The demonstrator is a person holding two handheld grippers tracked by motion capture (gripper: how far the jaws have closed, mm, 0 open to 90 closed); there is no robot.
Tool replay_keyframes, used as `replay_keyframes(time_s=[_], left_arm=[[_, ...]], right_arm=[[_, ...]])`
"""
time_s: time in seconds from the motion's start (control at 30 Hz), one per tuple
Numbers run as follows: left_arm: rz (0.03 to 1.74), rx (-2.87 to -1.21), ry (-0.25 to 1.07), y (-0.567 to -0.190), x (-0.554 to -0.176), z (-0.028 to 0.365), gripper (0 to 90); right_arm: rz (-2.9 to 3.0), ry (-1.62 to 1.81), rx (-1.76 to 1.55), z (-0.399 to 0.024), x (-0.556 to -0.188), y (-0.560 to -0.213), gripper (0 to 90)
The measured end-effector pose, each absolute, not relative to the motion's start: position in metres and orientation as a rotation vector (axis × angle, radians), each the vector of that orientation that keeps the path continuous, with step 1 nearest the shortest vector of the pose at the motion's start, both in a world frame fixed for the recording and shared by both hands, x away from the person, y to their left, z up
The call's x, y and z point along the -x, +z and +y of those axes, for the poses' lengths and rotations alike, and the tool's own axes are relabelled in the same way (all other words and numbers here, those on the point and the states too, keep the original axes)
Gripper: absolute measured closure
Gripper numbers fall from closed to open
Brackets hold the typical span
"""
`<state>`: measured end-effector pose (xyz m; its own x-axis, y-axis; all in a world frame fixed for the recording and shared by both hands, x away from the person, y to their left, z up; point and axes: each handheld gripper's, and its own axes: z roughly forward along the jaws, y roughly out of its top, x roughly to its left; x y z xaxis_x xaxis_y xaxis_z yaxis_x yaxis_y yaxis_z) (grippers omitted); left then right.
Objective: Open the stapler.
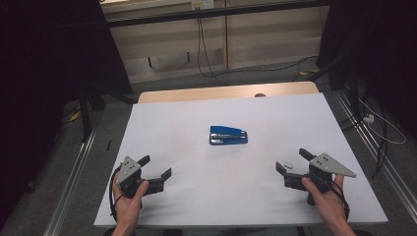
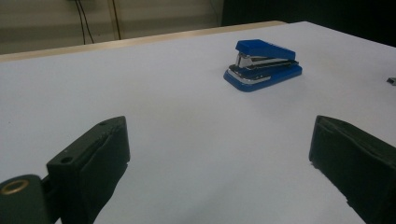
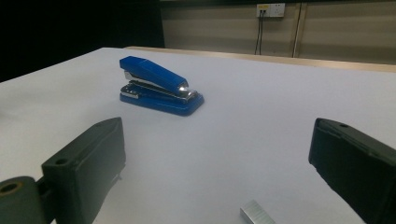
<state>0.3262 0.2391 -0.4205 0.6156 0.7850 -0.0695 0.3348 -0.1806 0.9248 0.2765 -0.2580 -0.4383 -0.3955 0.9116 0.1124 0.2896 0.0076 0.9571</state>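
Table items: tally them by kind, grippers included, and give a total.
Blue stapler: 1
Silver staple strip: 1
Grippers: 2, the left gripper and the right gripper, both open and empty
Total: 4

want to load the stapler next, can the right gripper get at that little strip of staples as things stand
Probably yes. The staple strip lies bare on the white table, right by the open right gripper, with nothing between them or on top of it.
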Motion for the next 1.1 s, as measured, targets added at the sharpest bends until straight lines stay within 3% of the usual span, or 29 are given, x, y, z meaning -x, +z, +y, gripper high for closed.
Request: replay_keyframes(time_s=[0.83,1.1], left_arm=[[0.859,-1.804,0.433,-0.424,-0.339,0.221,5.8],[0.813,-1.807,0.45,-0.416,-0.352,0.204,5.7]], right_arm=[[1.807,1.439,-1.213,-0.243,-0.284,-0.443,7.3],[1.872,1.436,-1.166,-0.232,-0.289,-0.442,4.6]])
